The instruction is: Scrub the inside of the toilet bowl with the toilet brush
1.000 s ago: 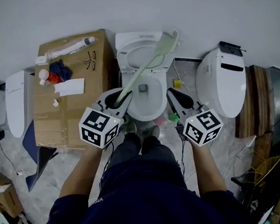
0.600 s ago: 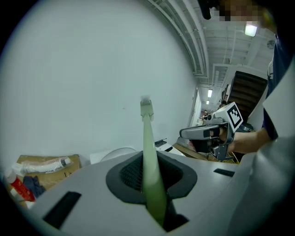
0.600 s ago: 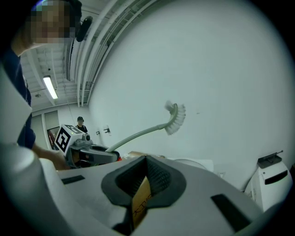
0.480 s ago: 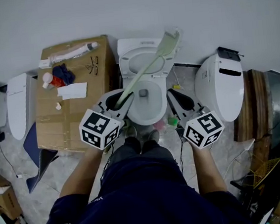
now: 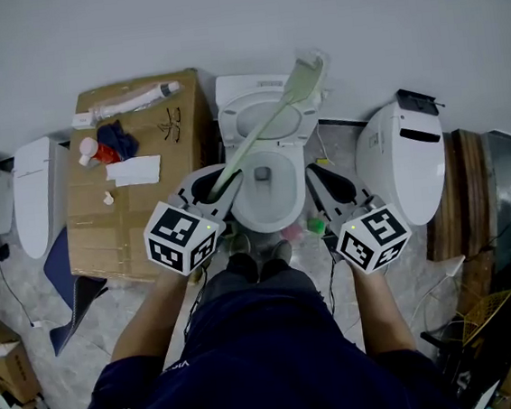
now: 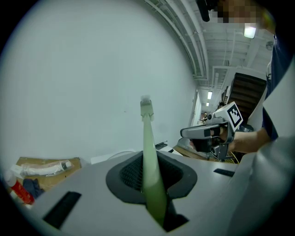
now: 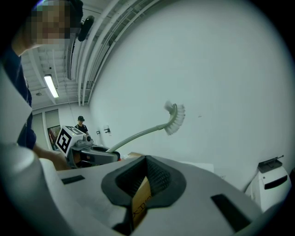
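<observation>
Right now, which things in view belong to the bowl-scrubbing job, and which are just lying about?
In use: toilet brush, clamped in the left gripper; toilet bowl.

Lying about: cardboard box carrying a tube, red bottle and blue cloth; white toilet unit at right; right gripper, beside the bowl.

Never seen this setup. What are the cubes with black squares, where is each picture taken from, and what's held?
No robot: a person stands over a toilet holding a two-jaw gripper in each hand; the marked cubes belong to those. The head view looks down from the person's head; the other two cameras ride on the grippers, looking along their jaws. The left gripper grips a toilet brush by its handle, bristles raised above the bowl. The right gripper shows a tan strip in its jaw gap; gripped or not, I cannot tell. A cardboard box carrying small items sits beside the toilet.
</observation>
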{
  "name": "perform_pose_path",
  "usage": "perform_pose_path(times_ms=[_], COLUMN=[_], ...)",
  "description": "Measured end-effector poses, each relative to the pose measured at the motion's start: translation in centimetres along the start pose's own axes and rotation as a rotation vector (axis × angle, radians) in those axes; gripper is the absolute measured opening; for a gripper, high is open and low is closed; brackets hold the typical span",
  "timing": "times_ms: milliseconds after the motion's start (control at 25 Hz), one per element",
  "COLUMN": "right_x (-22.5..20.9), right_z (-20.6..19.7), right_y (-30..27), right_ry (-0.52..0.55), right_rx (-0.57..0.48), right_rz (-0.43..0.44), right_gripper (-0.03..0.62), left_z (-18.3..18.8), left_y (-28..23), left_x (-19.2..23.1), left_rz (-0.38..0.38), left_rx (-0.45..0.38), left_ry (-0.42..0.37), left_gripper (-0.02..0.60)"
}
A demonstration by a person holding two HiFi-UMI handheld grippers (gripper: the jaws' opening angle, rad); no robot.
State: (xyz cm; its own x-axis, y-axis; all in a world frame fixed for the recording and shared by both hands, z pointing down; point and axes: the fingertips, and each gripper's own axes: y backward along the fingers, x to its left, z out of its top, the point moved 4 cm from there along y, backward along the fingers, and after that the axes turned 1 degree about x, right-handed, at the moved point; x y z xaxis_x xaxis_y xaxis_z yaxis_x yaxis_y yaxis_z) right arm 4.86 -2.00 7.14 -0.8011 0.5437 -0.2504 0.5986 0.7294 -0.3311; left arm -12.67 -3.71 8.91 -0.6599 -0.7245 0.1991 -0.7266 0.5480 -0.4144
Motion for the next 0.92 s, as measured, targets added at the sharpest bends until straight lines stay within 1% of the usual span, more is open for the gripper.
perform_pose_path(times_ms=[480,920], right_x=[0.16,-0.03], right_z=[-0.2,-0.56], right_y=[-0.51,-0.12], right_ry=[-0.005,-0.007], right_rx=[0.009,0.025], right_rz=[0.009,-0.002], right_gripper=[0.005,0.005], left_z=[-0.18,-0.33], left_y=[0.12,0.06], left_x=[0.47,0.48], left_rz=[0.006,-0.002], left_rx=[0.002,0.009], left_ry=[0.008,0.009], left_gripper=[0.066,0.066])
